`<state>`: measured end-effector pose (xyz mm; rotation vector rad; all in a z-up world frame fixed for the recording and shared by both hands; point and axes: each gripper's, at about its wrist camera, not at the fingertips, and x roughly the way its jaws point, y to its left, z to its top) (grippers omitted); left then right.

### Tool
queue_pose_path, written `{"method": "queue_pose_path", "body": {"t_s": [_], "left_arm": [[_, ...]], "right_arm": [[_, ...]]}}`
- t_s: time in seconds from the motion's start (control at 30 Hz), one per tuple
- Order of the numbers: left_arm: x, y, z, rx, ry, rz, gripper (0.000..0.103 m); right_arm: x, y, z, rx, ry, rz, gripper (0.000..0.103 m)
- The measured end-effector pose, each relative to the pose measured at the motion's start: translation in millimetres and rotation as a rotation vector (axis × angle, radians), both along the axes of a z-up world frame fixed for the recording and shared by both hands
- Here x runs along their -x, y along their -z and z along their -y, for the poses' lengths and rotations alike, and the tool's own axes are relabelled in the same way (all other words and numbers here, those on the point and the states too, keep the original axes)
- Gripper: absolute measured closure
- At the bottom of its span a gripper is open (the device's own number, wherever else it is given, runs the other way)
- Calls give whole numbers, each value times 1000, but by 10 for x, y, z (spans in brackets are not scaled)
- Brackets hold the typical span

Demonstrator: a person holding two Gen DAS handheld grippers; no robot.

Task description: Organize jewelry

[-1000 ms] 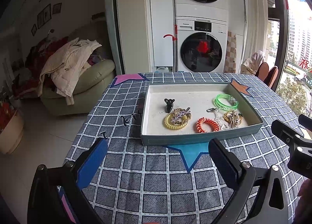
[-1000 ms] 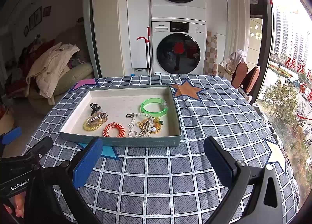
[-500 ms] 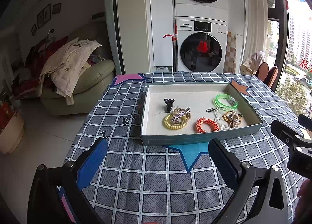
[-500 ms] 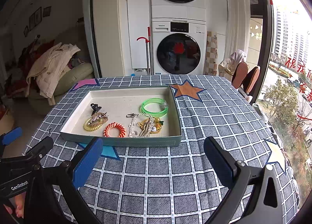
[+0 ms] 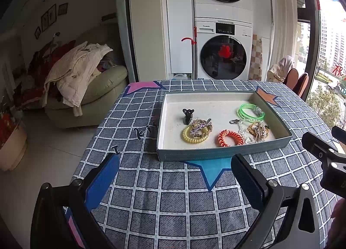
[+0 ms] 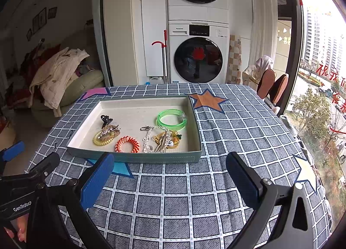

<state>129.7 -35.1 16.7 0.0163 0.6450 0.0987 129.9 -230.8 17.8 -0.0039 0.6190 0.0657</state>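
Note:
A shallow grey-green tray [image 5: 216, 153] [image 6: 138, 158] sits on the checked tablecloth. In it lie a green bangle [image 5: 251, 112] [image 6: 172, 119], an orange coil hair tie [image 5: 229, 138] [image 6: 127, 144], a yellow coil tie with a silver clip [image 5: 195, 133] [image 6: 104, 137], a black claw clip [image 5: 187, 115] [image 6: 106, 119], and a chain with gold pieces [image 5: 257, 131] [image 6: 163, 138]. My left gripper [image 5: 175, 181] is open and empty, just in front of the tray. My right gripper [image 6: 170, 181] is open and empty, in front of the tray's right half.
The table's left edge drops to the floor beside a green sofa [image 5: 86, 97] heaped with clothes. Stacked washing machines [image 6: 197, 54] stand behind the table. A window and chairs [image 6: 272, 84] are at the right. The other gripper shows at each view's edge.

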Motion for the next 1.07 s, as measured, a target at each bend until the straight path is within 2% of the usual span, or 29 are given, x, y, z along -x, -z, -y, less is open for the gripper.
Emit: {"method": "queue_pose_path", "body": {"t_s": [1.07], "left_arm": [[-15,26,-40,26,1,-21,0]], "right_arm": [[13,-1,-30,1,0,-6,0]]}}
